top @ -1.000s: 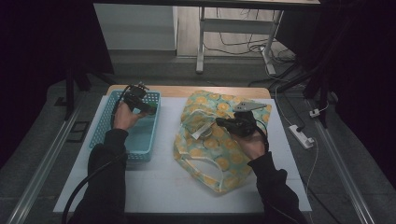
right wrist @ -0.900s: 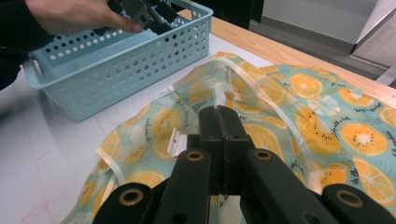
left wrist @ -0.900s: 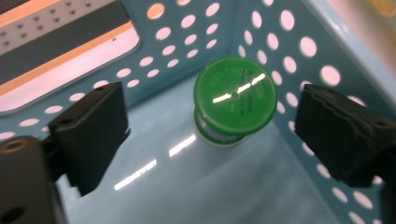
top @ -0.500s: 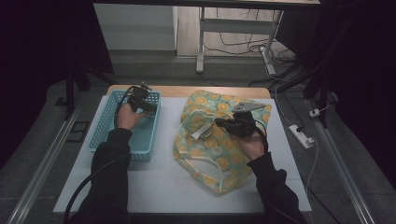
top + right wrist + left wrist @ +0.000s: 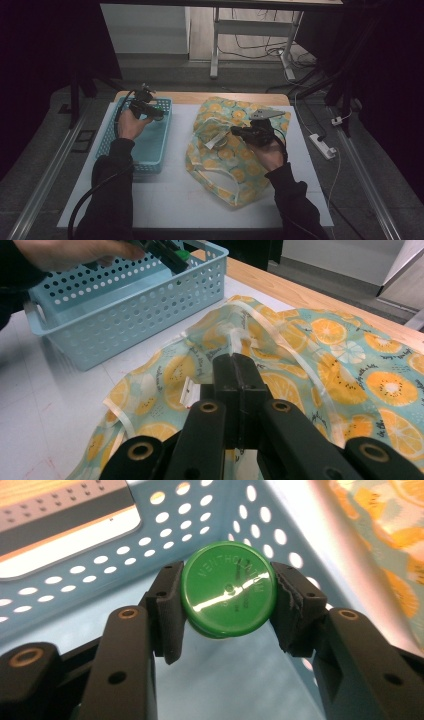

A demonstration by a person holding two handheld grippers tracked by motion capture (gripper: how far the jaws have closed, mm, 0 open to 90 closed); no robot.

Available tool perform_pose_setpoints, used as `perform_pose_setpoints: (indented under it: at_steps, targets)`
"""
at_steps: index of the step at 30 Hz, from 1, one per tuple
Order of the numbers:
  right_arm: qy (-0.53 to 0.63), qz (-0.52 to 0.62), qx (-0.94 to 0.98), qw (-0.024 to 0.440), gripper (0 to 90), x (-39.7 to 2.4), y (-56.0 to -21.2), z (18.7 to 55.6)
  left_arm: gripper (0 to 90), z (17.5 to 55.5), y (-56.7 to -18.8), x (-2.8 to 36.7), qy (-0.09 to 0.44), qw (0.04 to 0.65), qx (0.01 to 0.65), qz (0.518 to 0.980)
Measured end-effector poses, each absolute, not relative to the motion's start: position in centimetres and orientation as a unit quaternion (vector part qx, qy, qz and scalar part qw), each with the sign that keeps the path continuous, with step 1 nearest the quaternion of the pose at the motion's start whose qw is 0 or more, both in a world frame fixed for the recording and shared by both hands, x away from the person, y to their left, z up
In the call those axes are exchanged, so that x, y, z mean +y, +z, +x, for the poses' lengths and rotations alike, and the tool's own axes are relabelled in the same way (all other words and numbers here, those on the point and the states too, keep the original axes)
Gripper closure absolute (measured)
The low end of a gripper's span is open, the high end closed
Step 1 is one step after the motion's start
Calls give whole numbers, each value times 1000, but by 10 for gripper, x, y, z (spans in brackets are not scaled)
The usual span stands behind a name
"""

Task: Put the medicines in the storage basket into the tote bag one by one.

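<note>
**Left gripper clamped on green tin, right gripper closed over fruit-print bag**

Left gripper: jaws just closed, now pressed on a round green tin, held above the pale blue perforated basket; embossed lid text reads roughly "MENTHOLATUM". Further right, right gripper: jaws fully together, poised over the orange-slice print bag spread on the white table; small script on the fabric too fine to read.

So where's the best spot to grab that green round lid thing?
By its round rim, on two opposite sides, coming from above the blue basket. The green lid is flat and round, so the edge fits between the pads; the left gripper already squeezes it that way.
</note>
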State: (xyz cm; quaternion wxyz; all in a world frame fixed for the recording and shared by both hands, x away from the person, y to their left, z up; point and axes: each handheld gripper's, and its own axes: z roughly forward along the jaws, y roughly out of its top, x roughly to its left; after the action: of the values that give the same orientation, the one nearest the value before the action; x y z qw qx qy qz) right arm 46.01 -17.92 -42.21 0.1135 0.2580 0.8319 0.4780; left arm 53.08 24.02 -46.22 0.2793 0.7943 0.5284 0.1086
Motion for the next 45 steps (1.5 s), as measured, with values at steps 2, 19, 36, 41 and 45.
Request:
perform_pose_setpoints:
  at_steps: [2, 19, 36, 41, 45]
  targets:
    - [478, 257, 832, 114, 900, -179, -422, 460, 517, 525, -456, 240, 110, 285, 522, 796]
    - [484, 258, 828, 117, 900, -181, -418, 459, 517, 484, -422, 234, 103, 328, 472, 812]
    - [485, 258, 827, 118, 900, -181, -417, 458, 517, 455, -415, 212, 84, 349, 428, 829]
    - [485, 256, 827, 119, 900, -181, -417, 458, 517, 446, -412, 202, 82, 356, 412, 835]
    - [485, 256, 828, 118, 900, -181, -417, 458, 517, 440, -409, 192, 81, 359, 394, 842]
